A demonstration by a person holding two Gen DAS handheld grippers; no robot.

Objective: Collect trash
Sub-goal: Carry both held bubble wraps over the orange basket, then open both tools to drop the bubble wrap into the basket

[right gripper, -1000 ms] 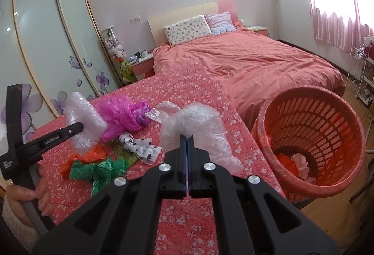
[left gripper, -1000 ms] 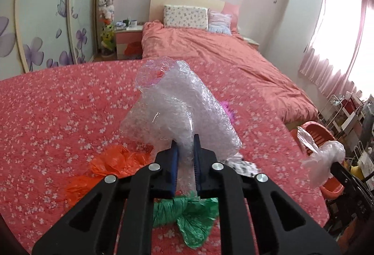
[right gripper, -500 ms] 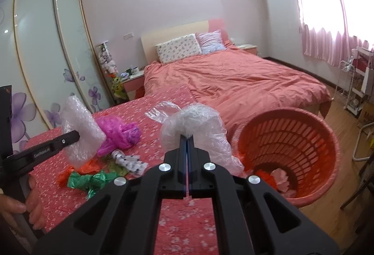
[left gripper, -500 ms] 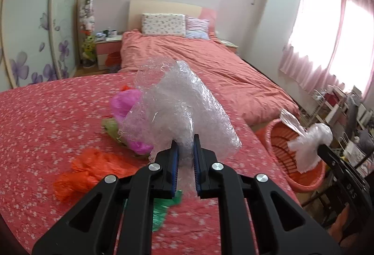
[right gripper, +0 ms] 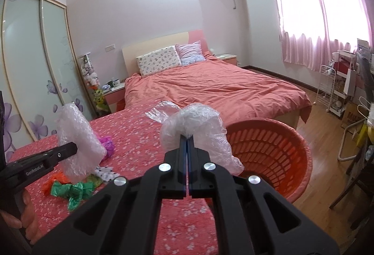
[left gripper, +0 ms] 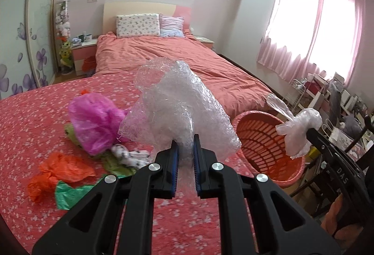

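A clear plastic bag (right gripper: 194,128) is pinched in the right gripper (right gripper: 187,138) just short of the orange basket (right gripper: 275,152) ahead-right, while bubble wrap (left gripper: 180,110) is clamped in the left gripper (left gripper: 184,142), farther away

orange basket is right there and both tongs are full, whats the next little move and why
Probably carry the right tongs a little further right over the orange basket and open them there. They are shut on the clear plastic bag, which hangs beside the basket's near rim, not yet clearly over its opening. The left tongs, shut on the bubble wrap, could follow.
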